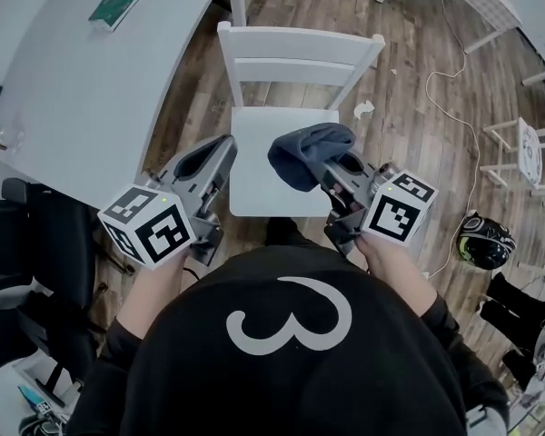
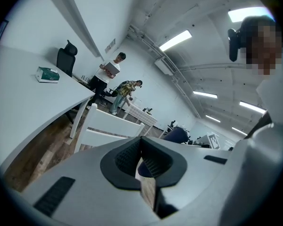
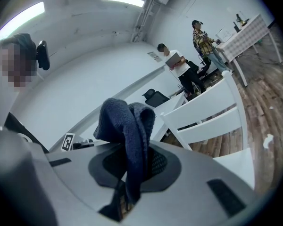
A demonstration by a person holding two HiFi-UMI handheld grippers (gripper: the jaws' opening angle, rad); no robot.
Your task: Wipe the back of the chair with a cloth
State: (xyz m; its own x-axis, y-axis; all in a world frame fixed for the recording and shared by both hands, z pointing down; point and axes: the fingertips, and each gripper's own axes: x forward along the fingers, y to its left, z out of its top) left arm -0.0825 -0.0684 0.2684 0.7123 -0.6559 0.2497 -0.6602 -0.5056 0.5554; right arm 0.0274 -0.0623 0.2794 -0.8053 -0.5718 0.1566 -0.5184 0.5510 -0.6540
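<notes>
A white wooden chair [image 1: 282,57] stands in front of me, its slatted back [image 1: 295,66] at the far side and its seat [image 1: 250,166] toward me. My right gripper [image 1: 331,163] is shut on a dark blue cloth [image 1: 307,151] that bunches over the seat's right part; the right gripper view shows the cloth [image 3: 127,126] pinched between the jaws, with the chair back [image 3: 212,109] beyond. My left gripper [image 1: 209,160] hovers at the seat's left edge, jaws shut with nothing in them [image 2: 142,158]. The chair back [image 2: 111,124] lies ahead of it.
A large white table [image 1: 82,71] with a green packet [image 1: 115,5] spreads at the left, a black office chair [image 1: 32,243] beside it. On the wooden floor are a white cable [image 1: 454,107], a helmet [image 1: 484,241] and a small stool [image 1: 527,153] at the right. Two people [image 2: 115,81] stand far off.
</notes>
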